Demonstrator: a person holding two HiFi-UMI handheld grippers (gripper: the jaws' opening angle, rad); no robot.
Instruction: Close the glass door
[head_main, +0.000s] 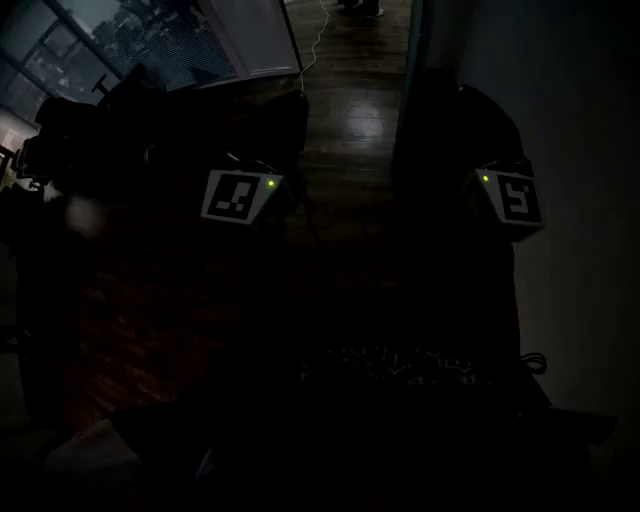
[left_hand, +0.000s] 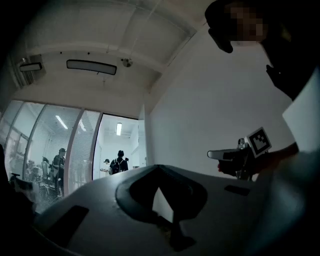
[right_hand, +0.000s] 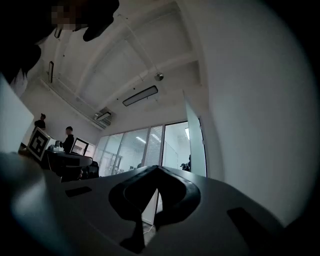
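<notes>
Approaching the glass door (right_hand: 196, 142) is, by my judgement, the step in hand: it stands swung open, edge-on beside the white wall (right_hand: 250, 125), well apart from both tools. My left gripper (left_hand: 158, 168) has its jaws brought together on nothing. My right gripper (right_hand: 158, 168) likewise has them fully together and empty. Both point slightly upward toward the bright doorway (left_hand: 112, 140). Next, I would need to reach the door's free edge and push it across the opening; no grasp seems required.
</notes>
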